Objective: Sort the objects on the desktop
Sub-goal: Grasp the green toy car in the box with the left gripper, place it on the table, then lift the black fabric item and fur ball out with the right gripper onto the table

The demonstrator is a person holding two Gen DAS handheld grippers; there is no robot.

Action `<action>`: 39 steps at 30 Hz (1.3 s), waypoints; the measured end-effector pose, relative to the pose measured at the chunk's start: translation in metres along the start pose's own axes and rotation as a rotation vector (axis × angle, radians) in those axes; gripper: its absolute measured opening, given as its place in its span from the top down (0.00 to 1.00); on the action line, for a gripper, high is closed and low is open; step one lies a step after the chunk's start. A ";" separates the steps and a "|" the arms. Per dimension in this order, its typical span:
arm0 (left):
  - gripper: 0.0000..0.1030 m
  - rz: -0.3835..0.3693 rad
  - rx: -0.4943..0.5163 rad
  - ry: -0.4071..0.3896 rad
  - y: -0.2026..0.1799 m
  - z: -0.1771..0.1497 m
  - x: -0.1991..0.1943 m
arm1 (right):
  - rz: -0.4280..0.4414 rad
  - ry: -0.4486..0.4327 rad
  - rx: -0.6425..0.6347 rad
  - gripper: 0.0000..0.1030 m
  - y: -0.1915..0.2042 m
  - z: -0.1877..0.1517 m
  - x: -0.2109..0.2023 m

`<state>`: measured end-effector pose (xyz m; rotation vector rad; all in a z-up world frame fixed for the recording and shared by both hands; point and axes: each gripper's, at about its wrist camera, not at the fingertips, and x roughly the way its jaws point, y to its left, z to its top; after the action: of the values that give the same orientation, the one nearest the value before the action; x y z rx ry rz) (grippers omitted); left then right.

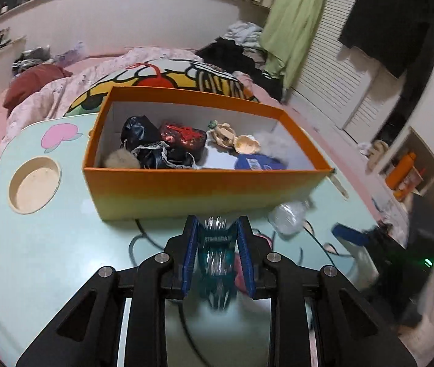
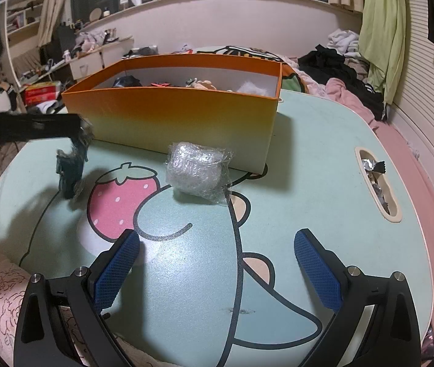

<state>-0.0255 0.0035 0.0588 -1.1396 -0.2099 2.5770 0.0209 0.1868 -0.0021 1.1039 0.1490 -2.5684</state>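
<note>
My left gripper [image 1: 217,229] is shut on a teal shiny packet [image 1: 217,257] and holds it above the table, just in front of the orange box [image 1: 204,186]. The right wrist view shows the packet [image 2: 70,171] hanging from the left gripper [image 2: 80,136] at the left. The box holds several items: black pouches, a red packet, a figurine, a blue item. A clear plastic-wrapped bundle [image 2: 197,169] lies on the table against the box's front; it also shows in the left wrist view [image 1: 287,217]. My right gripper [image 2: 215,263] is open and empty, low over the table's near side.
The mint-green table [image 2: 308,183] has a round cup recess [image 1: 35,185] at the left and a slot with foil wrappers [image 2: 377,180] at the right. A bed with pink bedding and clothes lies behind the table.
</note>
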 end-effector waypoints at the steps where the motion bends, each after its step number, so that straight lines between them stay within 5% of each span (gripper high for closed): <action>1: 0.64 0.019 -0.005 -0.017 -0.003 -0.001 0.000 | 0.000 0.000 -0.001 0.02 0.000 0.000 0.000; 3: 0.28 0.029 0.002 -0.063 -0.006 -0.004 -0.008 | 0.000 0.000 0.000 0.02 0.000 0.001 0.001; 5: 0.21 0.034 0.016 -0.129 -0.005 -0.009 -0.023 | 0.000 -0.001 -0.001 0.02 0.000 0.001 0.001; 7: 0.21 0.046 0.050 -0.138 -0.007 -0.019 -0.035 | -0.001 0.000 -0.001 0.02 0.000 0.001 0.001; 11: 0.21 0.052 0.147 -0.035 -0.017 -0.045 -0.036 | 0.000 -0.001 -0.001 0.02 0.000 0.001 0.001; 14: 0.21 0.144 0.217 0.038 -0.026 -0.071 -0.016 | 0.000 -0.001 -0.001 0.01 0.000 0.000 0.001; 15: 0.12 0.184 0.218 0.075 -0.026 -0.077 -0.004 | 0.000 -0.001 -0.001 0.01 0.000 0.000 0.001; 18: 0.04 0.268 0.147 0.007 -0.022 -0.078 0.003 | -0.002 -0.001 -0.003 0.01 0.000 0.002 0.002; 23: 0.03 0.253 0.153 0.007 -0.018 -0.080 0.008 | -0.001 -0.010 -0.006 0.01 0.005 0.004 0.003; 31: 0.03 0.248 0.157 -0.028 -0.021 -0.085 -0.002 | 0.036 -0.260 -0.002 0.07 0.005 -0.001 -0.037; 35: 0.03 0.277 0.121 -0.057 -0.013 -0.087 -0.007 | 0.096 -0.359 -0.023 0.08 0.016 0.029 -0.057; 38: 0.03 0.287 0.112 -0.060 -0.012 -0.085 -0.007 | 0.206 -0.265 0.026 0.26 0.023 0.083 -0.043; 39: 0.03 0.287 0.112 -0.060 -0.012 -0.085 -0.007 | 0.241 -0.204 0.044 0.41 0.025 0.102 -0.031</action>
<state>0.0442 0.0130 0.0094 -1.1238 0.0918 2.8319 -0.0200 0.1486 0.0915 0.8119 -0.0859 -2.4558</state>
